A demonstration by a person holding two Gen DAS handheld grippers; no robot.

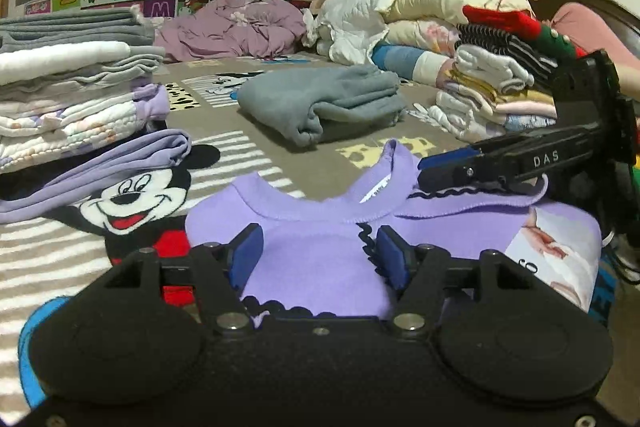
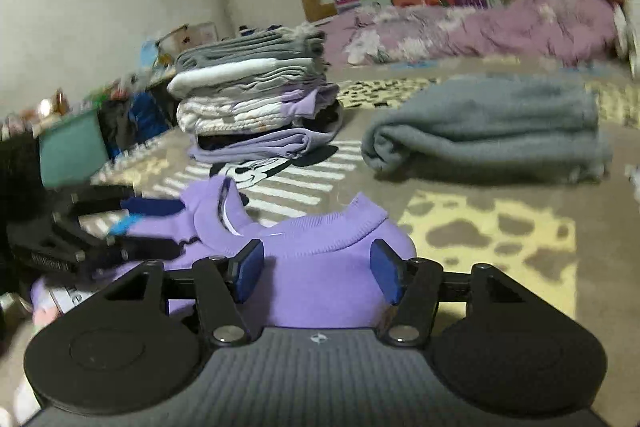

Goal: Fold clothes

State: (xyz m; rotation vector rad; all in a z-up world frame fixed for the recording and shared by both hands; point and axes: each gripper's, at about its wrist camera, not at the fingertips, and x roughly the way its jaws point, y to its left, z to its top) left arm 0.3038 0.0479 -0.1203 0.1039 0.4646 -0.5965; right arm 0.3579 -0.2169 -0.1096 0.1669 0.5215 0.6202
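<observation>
Left wrist view: left gripper [image 1: 320,255] and right gripper [image 2: 316,273], both spread wide, hover over the purple sweatshirt [image 1: 312,259] on the bed [image 1: 224,131].

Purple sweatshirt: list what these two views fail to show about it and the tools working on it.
- Purple sweatshirt: its lower half is hidden behind the left tool body in the left wrist view; the right tool body covers it in the right wrist view.
- Collar label: text too small to read.
- Chest print: cut off by folded fabric.
- Right wrist view: motion blur smears the left tool there, so its grip is unclear.
</observation>
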